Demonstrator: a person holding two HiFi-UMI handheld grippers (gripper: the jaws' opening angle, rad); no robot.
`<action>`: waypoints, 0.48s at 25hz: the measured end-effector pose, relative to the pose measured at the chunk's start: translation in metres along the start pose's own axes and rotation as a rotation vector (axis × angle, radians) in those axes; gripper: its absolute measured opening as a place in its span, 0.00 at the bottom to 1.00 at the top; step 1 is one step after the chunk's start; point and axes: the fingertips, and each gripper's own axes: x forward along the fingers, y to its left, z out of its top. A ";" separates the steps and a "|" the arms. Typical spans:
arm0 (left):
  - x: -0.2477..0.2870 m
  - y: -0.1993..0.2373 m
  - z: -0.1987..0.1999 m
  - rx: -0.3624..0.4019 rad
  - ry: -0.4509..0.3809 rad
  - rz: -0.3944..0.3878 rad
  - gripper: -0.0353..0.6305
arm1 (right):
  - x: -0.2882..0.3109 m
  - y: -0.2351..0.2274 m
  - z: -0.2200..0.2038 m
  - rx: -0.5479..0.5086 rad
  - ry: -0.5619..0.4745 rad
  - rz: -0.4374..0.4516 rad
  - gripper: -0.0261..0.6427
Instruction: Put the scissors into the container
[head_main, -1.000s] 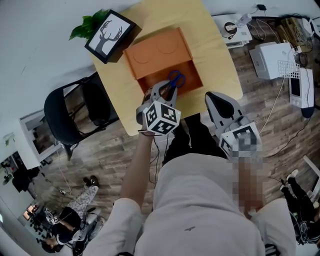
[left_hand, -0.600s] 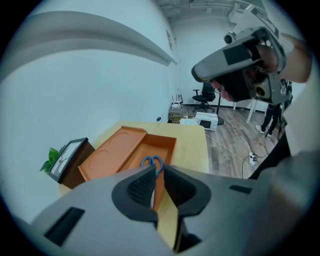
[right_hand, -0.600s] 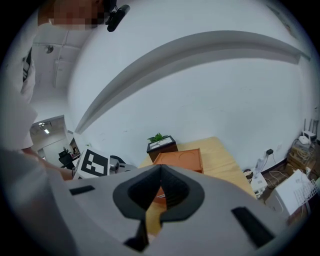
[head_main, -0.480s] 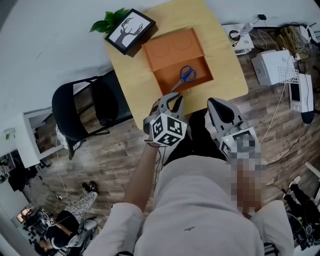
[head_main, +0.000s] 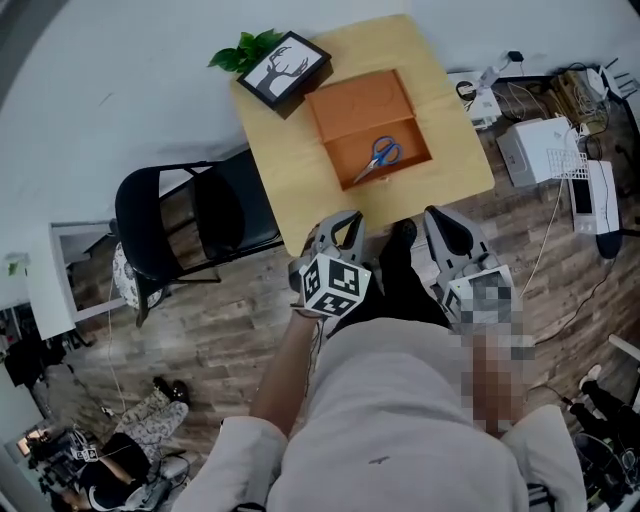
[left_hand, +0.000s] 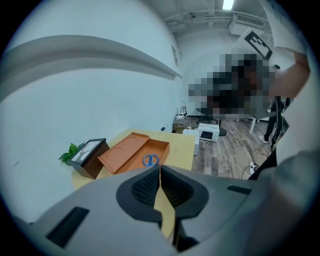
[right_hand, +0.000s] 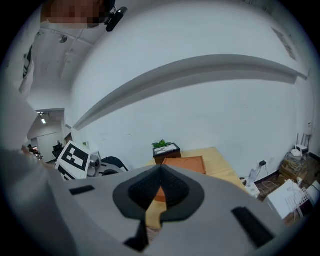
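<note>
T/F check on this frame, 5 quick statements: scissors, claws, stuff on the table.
1. The scissors lie inside the orange container. True.
2. The left claw holds the scissors. False: it is shut on nothing, well back from the container.
3. The deer picture stands inside the container. False: it stands on the table beside the container, next to the plant.
4. The right claw is shut and empty. True.
5. A black chair stands beside the table. True.
</note>
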 end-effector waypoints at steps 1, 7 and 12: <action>-0.007 -0.002 0.001 -0.015 -0.014 0.000 0.07 | -0.003 0.004 0.001 -0.003 -0.006 -0.002 0.04; -0.048 -0.002 0.016 -0.087 -0.117 0.018 0.06 | -0.018 0.020 0.009 -0.030 -0.028 -0.003 0.04; -0.080 0.000 0.035 -0.153 -0.215 0.022 0.06 | -0.030 0.027 0.011 -0.049 -0.042 -0.011 0.04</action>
